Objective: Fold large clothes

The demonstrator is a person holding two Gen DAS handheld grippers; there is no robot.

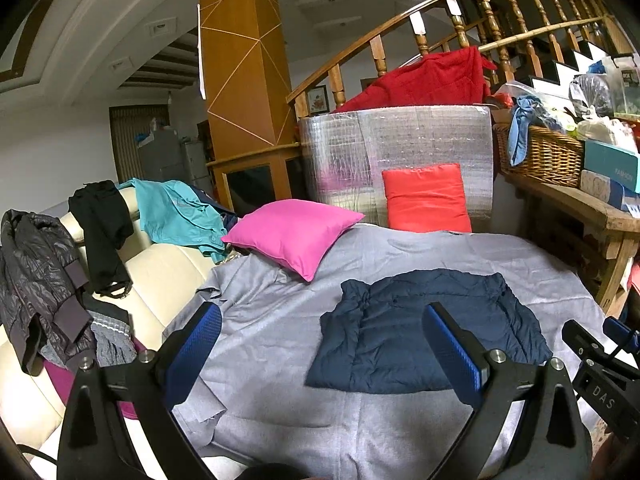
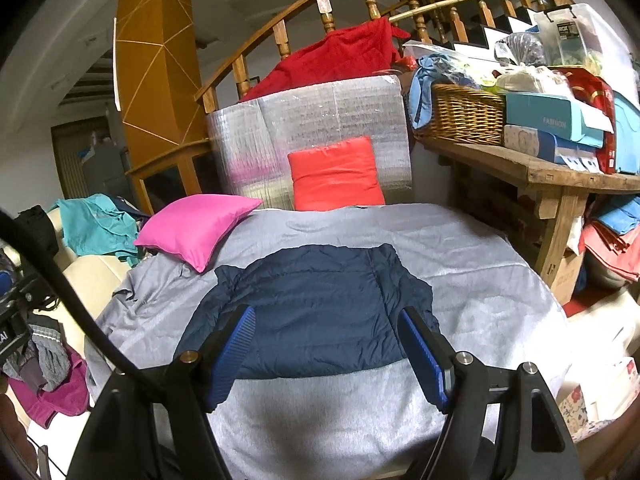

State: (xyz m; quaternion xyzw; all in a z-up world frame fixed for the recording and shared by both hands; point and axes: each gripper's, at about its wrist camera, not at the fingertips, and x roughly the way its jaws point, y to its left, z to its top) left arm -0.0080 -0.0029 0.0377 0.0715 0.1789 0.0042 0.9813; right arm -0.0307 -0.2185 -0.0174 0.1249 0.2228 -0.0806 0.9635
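Since that navy puffer jacket (image 2: 316, 308) looks light, squishy and probably slippery, pinch its hem corners; left claw (image 1: 320, 344) and right claw (image 2: 328, 348) both gape wide, empty

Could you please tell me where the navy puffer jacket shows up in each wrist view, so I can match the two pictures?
Left wrist: the navy puffer jacket lies right of centre on the grey sheet, partly behind the right-hand finger.
Right wrist: the jacket lies at centre, between and beyond both fingers.
Shared landmark: the pink pillow sits beyond the jacket, to its left, in both.
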